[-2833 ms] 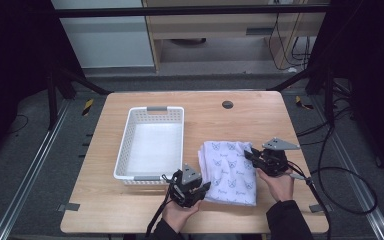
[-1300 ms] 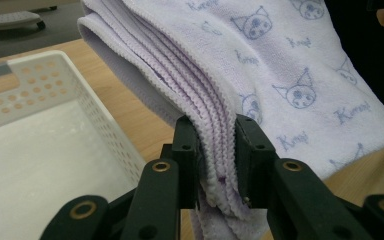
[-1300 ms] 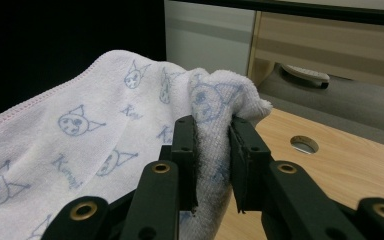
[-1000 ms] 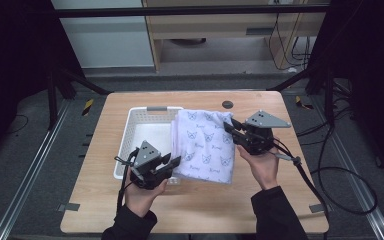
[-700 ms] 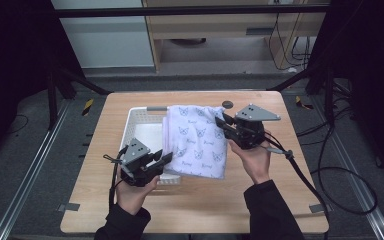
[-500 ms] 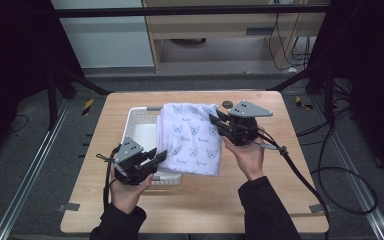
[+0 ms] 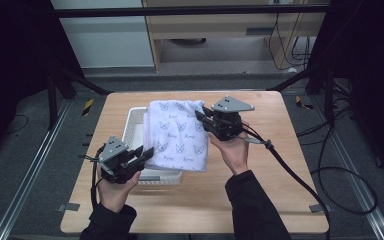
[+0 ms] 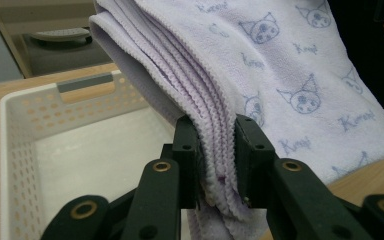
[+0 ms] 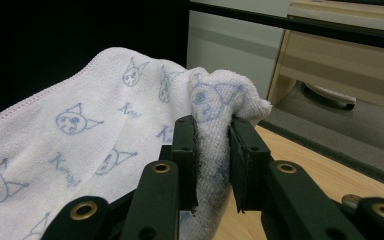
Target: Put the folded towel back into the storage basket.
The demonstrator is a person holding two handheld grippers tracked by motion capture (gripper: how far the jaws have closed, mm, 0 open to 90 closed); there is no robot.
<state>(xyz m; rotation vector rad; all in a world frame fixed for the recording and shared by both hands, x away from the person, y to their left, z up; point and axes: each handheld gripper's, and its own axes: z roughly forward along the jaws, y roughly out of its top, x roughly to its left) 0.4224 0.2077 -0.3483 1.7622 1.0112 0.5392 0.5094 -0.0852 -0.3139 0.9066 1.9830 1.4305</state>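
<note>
A folded pale lilac towel (image 7: pixel 177 134) printed with cat faces hangs in the air over the white basket (image 7: pixel 136 124). My left gripper (image 7: pixel 147 151) is shut on the towel's near left corner; in the left gripper view the folded layers of the towel (image 8: pixel 260 75) are pinched between my two black pads, left gripper (image 8: pixel 216 170). My right gripper (image 7: pixel 200 116) is shut on the far right corner, and in the right gripper view the bunched towel (image 9: pixel 105 130) sits squeezed between the pads, right gripper (image 9: pixel 212 162). The basket (image 8: pixel 40 145) lies below and left, its inside bare.
The wooden table (image 7: pixel 275 150) has bare room right of the basket. A small dark disc (image 9: pixel 352 201) lies on the table near the right gripper. Black cables (image 7: pixel 290 170) trail from the grippers over the table's right side. A cabinet (image 7: pixel 220 30) stands beyond the far edge.
Both grippers have lifted the towel off the table's right half and carried it left, so it now hangs over the basket. Both hands kept their hold throughout.
</note>
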